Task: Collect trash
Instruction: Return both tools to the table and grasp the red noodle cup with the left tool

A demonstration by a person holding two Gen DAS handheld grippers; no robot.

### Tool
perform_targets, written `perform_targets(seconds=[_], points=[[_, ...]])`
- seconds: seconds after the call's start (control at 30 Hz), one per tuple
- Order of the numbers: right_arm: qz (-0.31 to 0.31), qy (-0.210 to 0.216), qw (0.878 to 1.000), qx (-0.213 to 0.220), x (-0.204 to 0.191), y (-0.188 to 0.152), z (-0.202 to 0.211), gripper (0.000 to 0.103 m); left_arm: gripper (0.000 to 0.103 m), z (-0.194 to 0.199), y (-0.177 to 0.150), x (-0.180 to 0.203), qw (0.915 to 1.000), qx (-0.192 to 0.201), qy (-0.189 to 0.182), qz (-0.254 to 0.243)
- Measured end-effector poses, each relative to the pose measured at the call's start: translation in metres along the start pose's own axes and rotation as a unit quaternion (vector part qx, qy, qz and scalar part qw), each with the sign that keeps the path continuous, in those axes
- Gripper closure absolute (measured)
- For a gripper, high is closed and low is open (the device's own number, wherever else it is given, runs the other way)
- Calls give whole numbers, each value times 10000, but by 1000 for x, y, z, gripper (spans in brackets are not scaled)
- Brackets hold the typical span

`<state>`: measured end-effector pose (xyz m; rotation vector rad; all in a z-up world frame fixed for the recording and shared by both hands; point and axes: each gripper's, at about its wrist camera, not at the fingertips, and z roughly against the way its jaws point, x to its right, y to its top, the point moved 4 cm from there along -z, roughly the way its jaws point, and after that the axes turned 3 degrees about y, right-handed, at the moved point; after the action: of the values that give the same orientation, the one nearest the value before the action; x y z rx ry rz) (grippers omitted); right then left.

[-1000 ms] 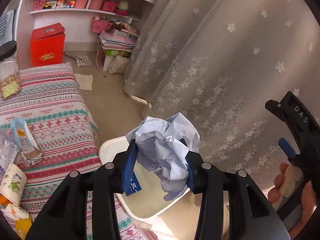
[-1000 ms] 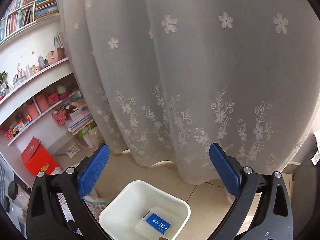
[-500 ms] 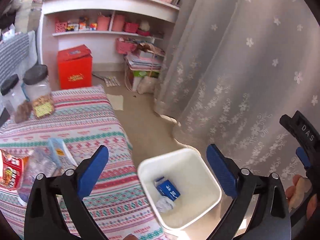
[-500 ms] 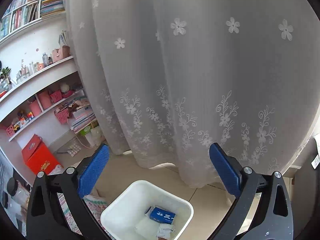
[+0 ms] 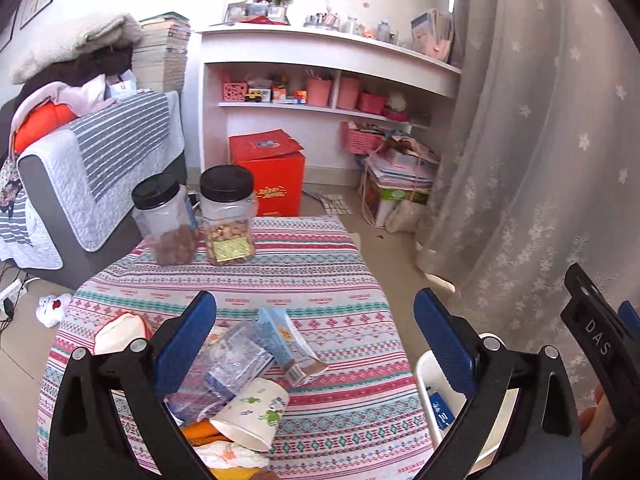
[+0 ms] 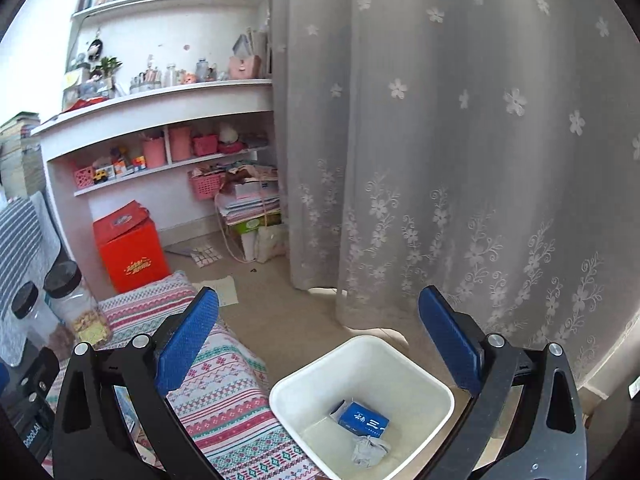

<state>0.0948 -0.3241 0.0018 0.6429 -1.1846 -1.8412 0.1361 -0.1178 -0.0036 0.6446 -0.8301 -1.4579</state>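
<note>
My left gripper [image 5: 316, 344] is open and empty above the patterned table [image 5: 320, 272]. Under it lies trash: a paper cup [image 5: 250, 412] on its side, a clear plastic wrapper [image 5: 228, 364], a blue and white carton [image 5: 290, 344], a white and red wrapper [image 5: 120, 332]. My right gripper [image 6: 320, 344] is open and empty above the white bin [image 6: 362, 404]. The bin holds a blue box [image 6: 364, 422] and a crumpled paper ball [image 6: 370, 450]. The bin's edge also shows in the left wrist view [image 5: 426, 376], right of the table.
Two black-lidded jars [image 5: 228, 216] stand at the table's far edge. A red box [image 5: 272, 172], white shelves [image 5: 320, 76] and stacked papers stand behind. A lace curtain [image 5: 540, 160] hangs on the right. A grey sofa [image 5: 80, 176] is on the left.
My left gripper opened and dropped the crumpled paper into the bin, then swung left over the table. My right gripper stayed open and turned slightly left.
</note>
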Motion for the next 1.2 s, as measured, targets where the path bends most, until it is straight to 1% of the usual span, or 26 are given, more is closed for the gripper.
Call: perform_targets(seconds=[0.1,0.23,0.3,0.4,0.47,0.57,0.63,0.7,0.8,0.83,0.9,0.97,1.03,1.13,1.2], points=[[274,176,9995,3,-26,-7,7,7,7,-1,-3,-25,9997,-54,232,101],[575,433,9974,10,-58,-15,16,7,7,-7,-5,-60,9976,-179,648,171],[708,530,9961,20,-72,-18,20,7,7,-13,-6,-75,9954,-317,906,41],[780,677,9946,-73,-91,-23,21,7,7,-22,-12,-103,9906,-519,1261,-115],[775,788,9937,-175,-102,-26,19,7,7,-33,-16,-126,9876,-760,1369,-90],[752,966,9920,-313,-116,-29,17,7,7,-53,-25,-156,9831,-1265,1305,-208],[768,1031,9910,-363,-124,-31,17,7,7,-70,-33,-173,9774,-1679,1211,-430],[812,1072,9901,-405,-132,-34,16,7,7,-84,-44,-187,9707,-2085,1071,-524],[874,1094,9889,-498,-141,-39,13,7,7,-98,-56,-205,9645,-2424,942,-449],[875,1096,9887,-528,-143,-40,12,7,7,-101,-59,-209,9642,-2473,873,-382],[859,1106,9883,-597,-146,-42,9,7,7,-103,-60,-212,9653,-2533,600,-217],[859,1117,9879,-646,-149,-43,7,7,7,-106,-60,-210,9664,-2535,377,-201],[879,1115,9876,-674,-151,-45,5,7,7,-108,-58,-204,9671,-2500,308,-364],[947,1113,9868,-699,-155,-48,4,7,7,-114,-56,-198,9657,-2495,307,-655],[966,1108,9866,-714,-156,-49,3,7,7,-118,-56,-195,9643,-2503,244,-830]])
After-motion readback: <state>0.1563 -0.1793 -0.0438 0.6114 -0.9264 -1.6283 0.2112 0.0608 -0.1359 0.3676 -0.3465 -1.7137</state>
